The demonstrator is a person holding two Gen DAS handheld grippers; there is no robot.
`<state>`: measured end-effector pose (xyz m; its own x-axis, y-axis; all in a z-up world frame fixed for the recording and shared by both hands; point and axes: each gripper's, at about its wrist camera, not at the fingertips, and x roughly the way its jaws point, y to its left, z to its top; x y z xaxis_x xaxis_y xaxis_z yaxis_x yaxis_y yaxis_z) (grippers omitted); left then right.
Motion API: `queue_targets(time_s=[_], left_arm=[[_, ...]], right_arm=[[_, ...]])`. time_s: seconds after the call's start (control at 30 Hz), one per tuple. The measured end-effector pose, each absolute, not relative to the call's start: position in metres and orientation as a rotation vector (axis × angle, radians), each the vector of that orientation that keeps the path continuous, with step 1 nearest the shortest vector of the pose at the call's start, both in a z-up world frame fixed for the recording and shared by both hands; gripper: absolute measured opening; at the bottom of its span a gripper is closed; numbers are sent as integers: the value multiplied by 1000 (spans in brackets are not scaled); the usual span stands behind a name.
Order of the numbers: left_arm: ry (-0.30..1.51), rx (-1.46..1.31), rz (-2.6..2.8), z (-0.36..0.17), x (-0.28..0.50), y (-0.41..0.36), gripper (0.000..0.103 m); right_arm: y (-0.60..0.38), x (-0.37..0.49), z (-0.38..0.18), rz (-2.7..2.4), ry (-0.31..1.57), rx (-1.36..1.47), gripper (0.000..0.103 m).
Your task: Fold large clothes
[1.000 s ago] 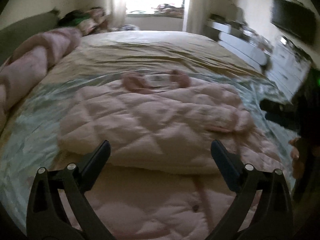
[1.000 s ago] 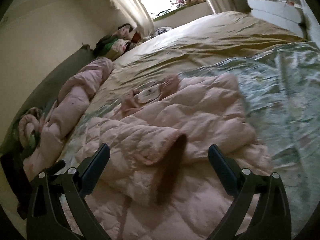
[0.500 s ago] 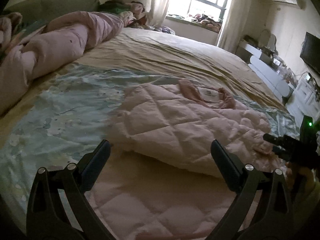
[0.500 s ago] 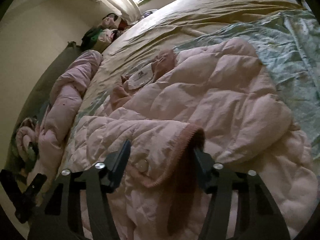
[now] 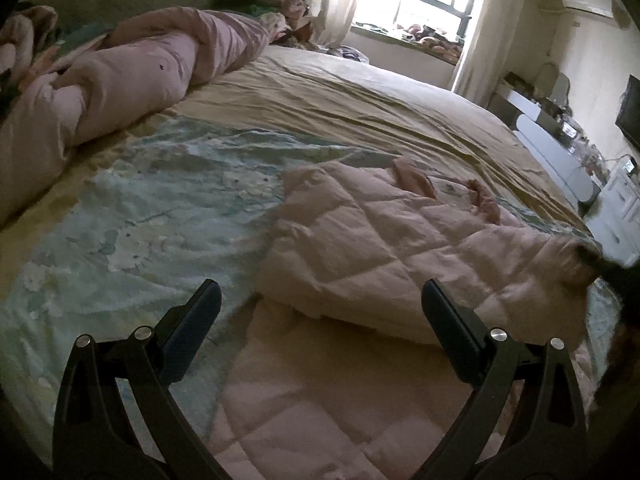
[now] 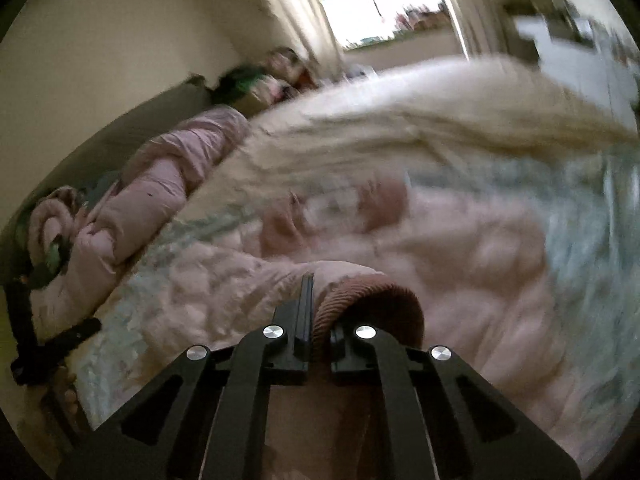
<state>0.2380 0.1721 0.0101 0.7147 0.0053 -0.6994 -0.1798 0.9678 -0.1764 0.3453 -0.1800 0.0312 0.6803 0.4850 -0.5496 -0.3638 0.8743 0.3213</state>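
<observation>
Pink quilted jacket point(image 5: 372, 248), folded, on bed

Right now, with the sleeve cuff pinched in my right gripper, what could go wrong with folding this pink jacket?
The right gripper holds only the ribbed cuff, so the puffy sleeve may slip out or stretch as you pull. The left gripper is open and holds nothing, so the jacket could slide on the bedsheet and undo the fold already made. The right view is blurred, so aiming may suffer.
</observation>
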Motion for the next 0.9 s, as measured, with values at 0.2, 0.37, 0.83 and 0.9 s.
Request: queue_targets(time_s=[0.2, 0.37, 0.83, 0.9], left_arm=[[760, -205, 66, 20, 261, 171, 94], [783, -238, 7, 12, 293, 163, 94], [894, -255, -86, -36, 340, 138, 39], [927, -229, -84, -48, 344, 132, 37]], right_arm=[[-175, 364, 93, 480, 538, 54, 5], [-174, 387, 89, 416, 555, -4, 5], [-193, 409, 34, 304, 685, 50, 6], [-193, 411, 31, 291, 702, 54, 7]])
